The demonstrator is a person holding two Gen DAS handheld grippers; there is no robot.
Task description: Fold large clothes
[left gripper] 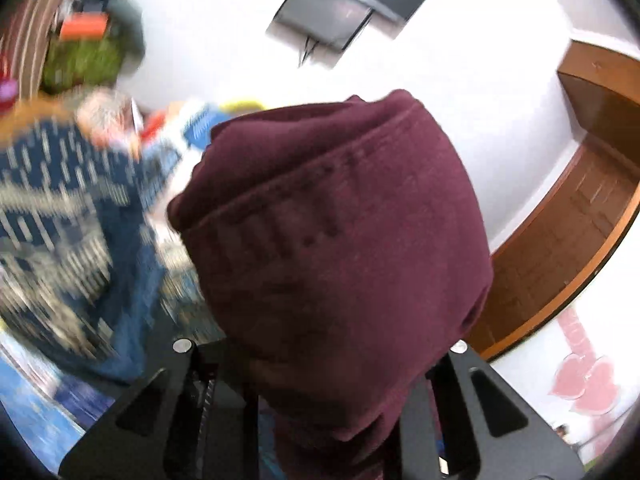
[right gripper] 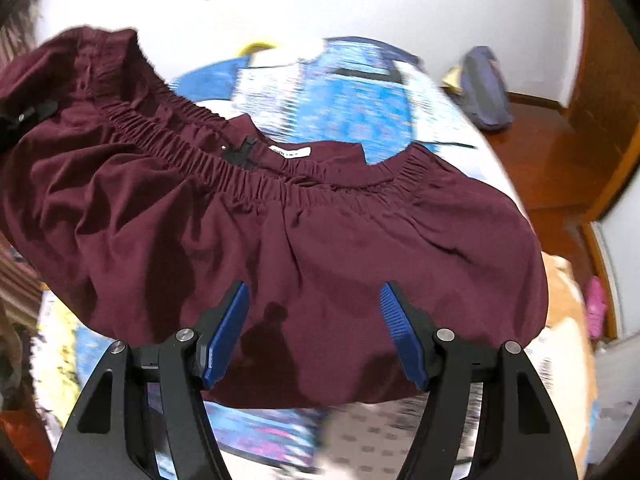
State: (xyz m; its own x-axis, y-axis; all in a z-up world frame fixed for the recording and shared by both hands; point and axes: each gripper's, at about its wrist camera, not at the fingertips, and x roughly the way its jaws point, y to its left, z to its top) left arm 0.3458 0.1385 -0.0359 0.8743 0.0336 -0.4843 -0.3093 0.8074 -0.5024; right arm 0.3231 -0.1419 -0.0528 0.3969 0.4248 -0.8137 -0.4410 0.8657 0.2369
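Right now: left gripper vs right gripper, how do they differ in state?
Left gripper: fingers hidden under the maroon garment, clamped on a bunched fold of it. Right gripper: jaws wide apart, blue pads bare, above the cloth and gripping nothing. The left one carries a raised end of the garment; the right one carries none. Shared: both have black frames and point at the same garment.

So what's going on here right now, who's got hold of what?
A person with a gripper in each hand is working on a maroon garment with an elastic waistband, spread over a blue patterned bed cover. The left gripper is shut on one end of the garment, which bunches up over its fingers. The right gripper stands open just above the cloth, gripping nothing. No fold is visible yet.
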